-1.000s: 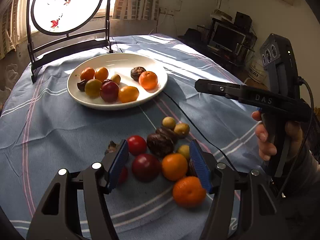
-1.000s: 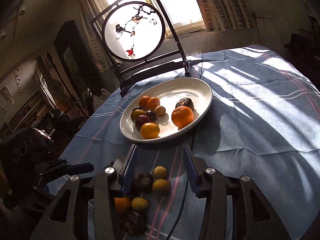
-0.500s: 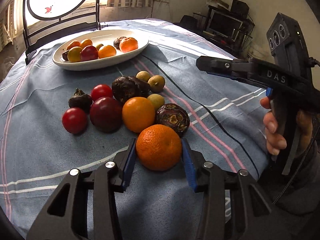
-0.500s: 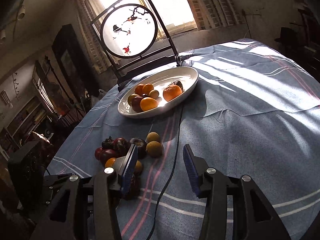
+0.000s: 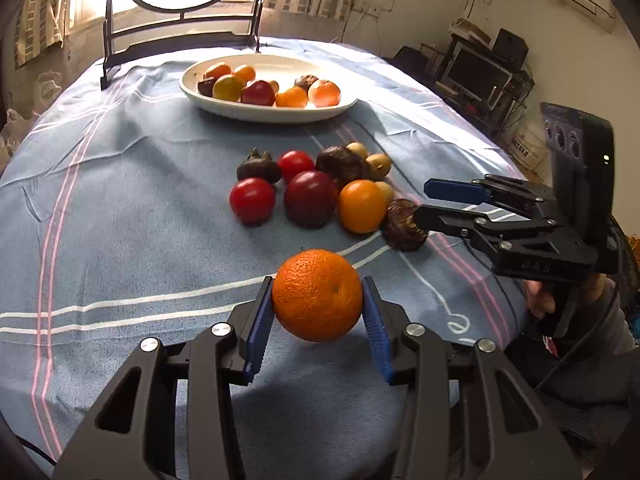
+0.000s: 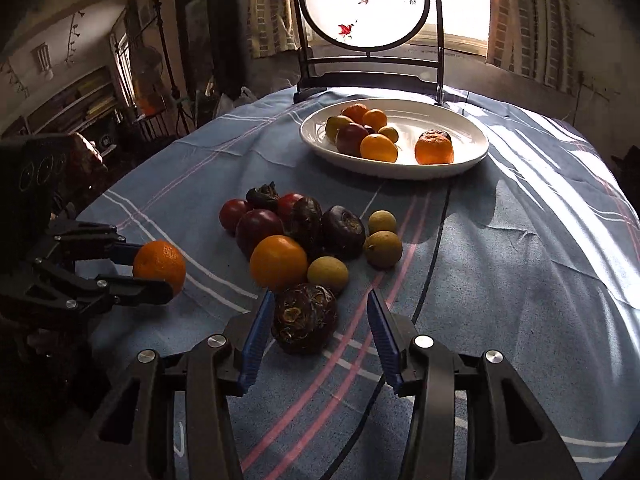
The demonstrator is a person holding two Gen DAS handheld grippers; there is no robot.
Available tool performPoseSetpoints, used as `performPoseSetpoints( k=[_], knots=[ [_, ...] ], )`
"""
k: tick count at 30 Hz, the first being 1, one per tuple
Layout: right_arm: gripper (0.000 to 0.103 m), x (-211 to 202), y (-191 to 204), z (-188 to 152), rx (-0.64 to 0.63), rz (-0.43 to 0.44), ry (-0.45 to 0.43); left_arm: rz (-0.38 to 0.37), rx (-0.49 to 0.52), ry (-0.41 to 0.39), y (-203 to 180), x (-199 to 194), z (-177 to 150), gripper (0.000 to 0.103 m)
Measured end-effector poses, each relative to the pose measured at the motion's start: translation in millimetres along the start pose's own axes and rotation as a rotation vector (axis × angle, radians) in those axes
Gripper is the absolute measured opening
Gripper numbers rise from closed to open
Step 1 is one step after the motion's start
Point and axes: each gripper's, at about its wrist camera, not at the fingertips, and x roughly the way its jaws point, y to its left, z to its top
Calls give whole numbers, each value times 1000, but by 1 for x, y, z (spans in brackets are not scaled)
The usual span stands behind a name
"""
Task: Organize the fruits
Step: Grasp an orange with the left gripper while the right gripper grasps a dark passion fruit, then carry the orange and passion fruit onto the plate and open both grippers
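Note:
My left gripper is shut on an orange mandarin and holds it above the blue cloth; it also shows in the right wrist view. My right gripper is open, its jaws on either side of a dark wrinkled fruit that lies on the cloth, also visible in the left wrist view. A pile of loose fruit lies mid-table: red, orange, dark and small yellow ones. A white plate with several fruits stands at the far side.
A black chair with a round painted panel stands behind the plate. A dark cable runs across the cloth from the plate toward me. Shelves and electronics stand beyond the table's right edge.
My left gripper closed on the mandarin and lifted it away from the pile. My right gripper came down around the dark wrinkled fruit.

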Motion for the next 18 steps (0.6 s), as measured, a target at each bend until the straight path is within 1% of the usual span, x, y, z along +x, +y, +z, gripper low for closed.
performPoseSetpoints(
  k=[1,3,4,6,7,9,10,11,12,15,17,18],
  knots=[
    [48,3,6,0,-30,-14,12,4,-11,28,3,7,-1,42],
    [49,6,12,1,-56,-28,27,7,-10,25,2,11,0,43],
    [49,9,14,2,-62,-35,41,15,-1,24,0,13,0,47],
    [49,13,17,2,-76,-35,72,5,5,20,-4,14,0,58],
    [49,14,17,2,-79,-32,81,16,16,15,-7,15,0,58],
    [49,17,15,2,-75,-26,99,38,36,1,-10,17,-2,58],
    [47,18,15,1,-74,-23,106,44,29,-9,-8,17,-2,55],
    [41,18,15,1,-76,-27,108,46,21,-15,-6,16,-1,52],
    [41,18,15,0,-74,-26,106,42,15,-20,-4,15,-1,43],
    [41,16,12,-2,-52,-9,93,33,1,-28,0,12,-2,42],
    [41,12,7,-2,-22,12,74,36,2,-45,0,5,-5,42],
    [41,9,4,-3,-7,25,62,25,-7,-57,1,1,-5,42]
  ],
)
